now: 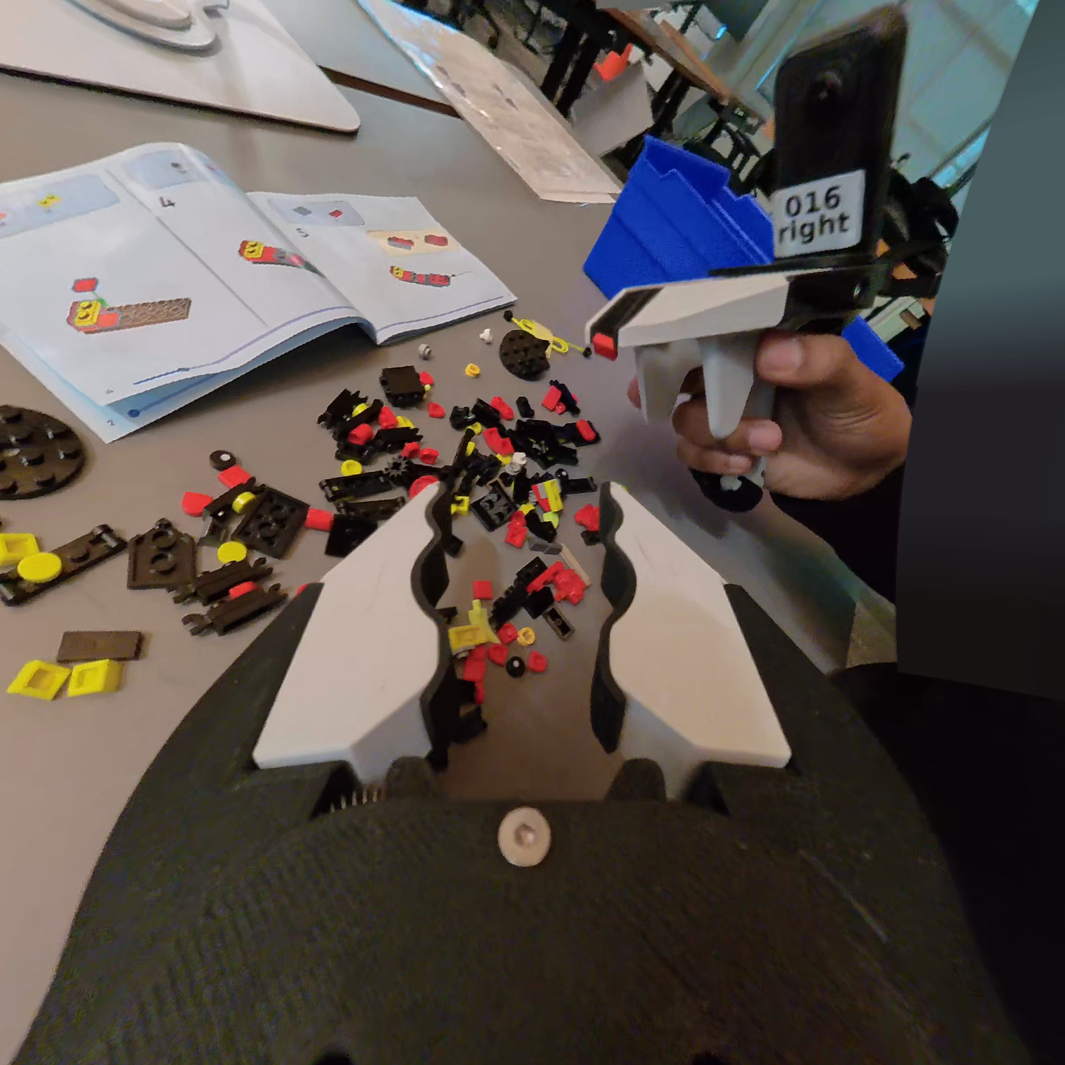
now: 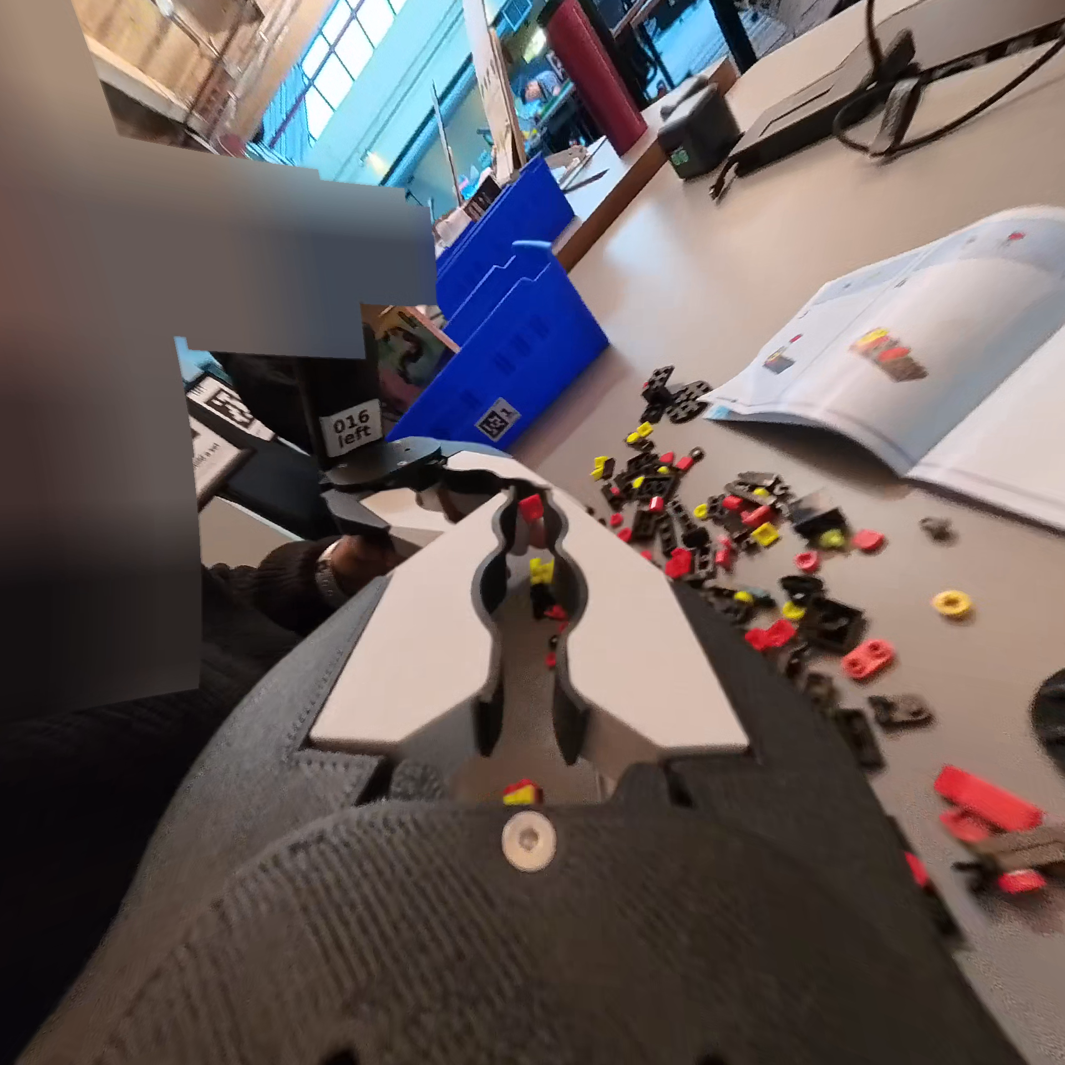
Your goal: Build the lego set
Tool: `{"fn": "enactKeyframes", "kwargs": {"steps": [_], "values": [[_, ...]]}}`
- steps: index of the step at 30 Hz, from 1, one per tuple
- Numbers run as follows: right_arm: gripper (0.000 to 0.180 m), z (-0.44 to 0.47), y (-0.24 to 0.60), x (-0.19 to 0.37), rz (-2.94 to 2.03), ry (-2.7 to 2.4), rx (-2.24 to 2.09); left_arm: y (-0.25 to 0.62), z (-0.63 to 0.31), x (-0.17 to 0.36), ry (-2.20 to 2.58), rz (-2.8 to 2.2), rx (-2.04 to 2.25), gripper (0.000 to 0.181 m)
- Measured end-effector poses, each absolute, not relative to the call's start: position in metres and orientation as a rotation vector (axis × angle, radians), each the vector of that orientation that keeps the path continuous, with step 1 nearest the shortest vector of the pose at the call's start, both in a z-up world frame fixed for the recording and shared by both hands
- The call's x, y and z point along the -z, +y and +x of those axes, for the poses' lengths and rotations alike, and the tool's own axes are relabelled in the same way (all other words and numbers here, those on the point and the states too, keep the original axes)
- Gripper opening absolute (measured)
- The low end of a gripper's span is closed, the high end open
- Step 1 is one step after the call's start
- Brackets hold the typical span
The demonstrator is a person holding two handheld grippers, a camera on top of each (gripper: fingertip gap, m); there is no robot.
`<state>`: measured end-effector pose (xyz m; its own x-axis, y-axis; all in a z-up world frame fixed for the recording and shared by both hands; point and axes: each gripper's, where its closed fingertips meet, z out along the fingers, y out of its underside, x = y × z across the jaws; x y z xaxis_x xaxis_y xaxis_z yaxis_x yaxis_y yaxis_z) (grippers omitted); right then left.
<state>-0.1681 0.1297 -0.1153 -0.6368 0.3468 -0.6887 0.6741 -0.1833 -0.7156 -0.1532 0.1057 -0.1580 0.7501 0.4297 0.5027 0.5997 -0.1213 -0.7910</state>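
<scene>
We're pinching a small red brick (image 1: pixel 604 346) in the right gripper (image 2: pixel 531 507); left gripper (image 1: pixel 521 507) is hanging spread, empty. Shallow tip grip, brick's risking dropping into the loose pile (image 1: pixel 461 455).

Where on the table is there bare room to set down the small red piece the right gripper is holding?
Bare table lies between the open instruction booklet, the white board and the blue bin. A smaller patch sits between the booklet's near edge and the loose piece pile. The pile itself is crowded. The right gripper holds the red piece.
</scene>
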Motion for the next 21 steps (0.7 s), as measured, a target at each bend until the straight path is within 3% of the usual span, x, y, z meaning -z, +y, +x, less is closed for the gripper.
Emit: {"fn": "enactKeyframes", "kwargs": {"steps": [7,10,16,21], "values": [[0.007,-0.128,0.130,0.133,1.110,1.707,1.724,0.117,-0.135,0.144,-0.623,-1.770,0.145,0.047],[0.007,-0.117,0.131,0.138,1.061,1.668,1.631,0.123,-0.120,0.139,-0.511,-1.786,0.158,0.035],[0.007,-0.084,0.128,0.149,0.966,1.547,1.463,0.135,-0.086,0.140,-0.308,-1.841,0.227,0.033],[0.007,-0.075,0.128,0.144,0.950,1.360,1.389,0.139,-0.067,0.146,-0.188,-1.885,0.247,0.019]]}}
